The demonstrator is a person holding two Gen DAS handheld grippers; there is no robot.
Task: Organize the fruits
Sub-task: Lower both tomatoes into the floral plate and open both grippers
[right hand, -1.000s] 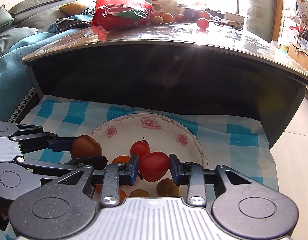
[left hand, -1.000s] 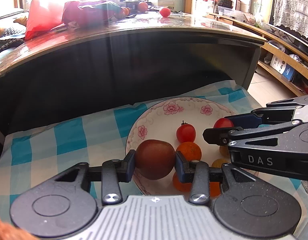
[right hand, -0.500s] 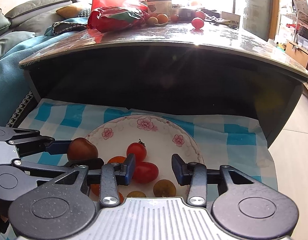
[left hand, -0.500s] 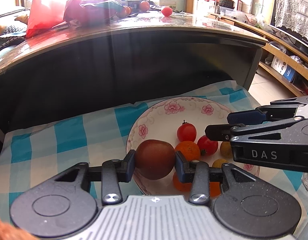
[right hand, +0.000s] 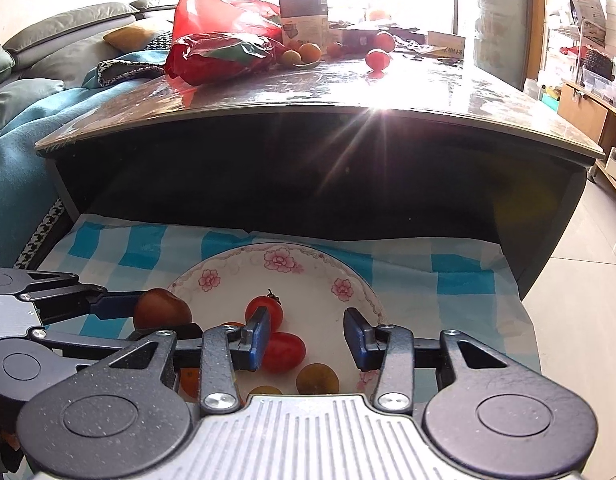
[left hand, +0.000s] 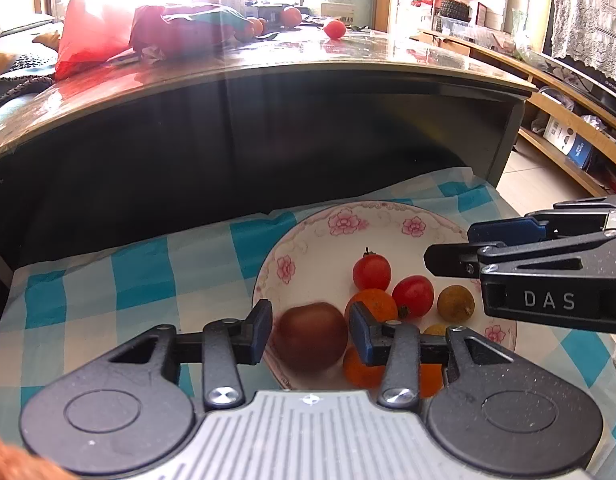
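A white flowered plate (left hand: 328, 232) lies on a blue checked cloth and holds red tomatoes (left hand: 371, 271), orange fruits (left hand: 374, 304) and a yellow-brown fruit (left hand: 455, 303). My left gripper (left hand: 310, 330) has opened a little around a dark brown-red fruit (left hand: 311, 342), which is blurred and sits low at the plate's near rim. In the right wrist view the same fruit (right hand: 161, 308) shows by the left fingers. My right gripper (right hand: 305, 336) is open and empty above the plate (right hand: 308, 264), with a red tomato (right hand: 283, 352) below it.
A dark table top (right hand: 348, 92) overhangs the cloth (left hand: 139, 280) and carries a red bag (right hand: 223, 48), a box and more fruit (right hand: 378, 58). A sofa (right hand: 47, 64) stands at the left, tiled floor (right hand: 580, 280) and shelves at the right.
My right gripper let go of the red tomato, which now lies on the plate, and opened wider. My left gripper's jaws have spread and the brown-red fruit is dropping from them.
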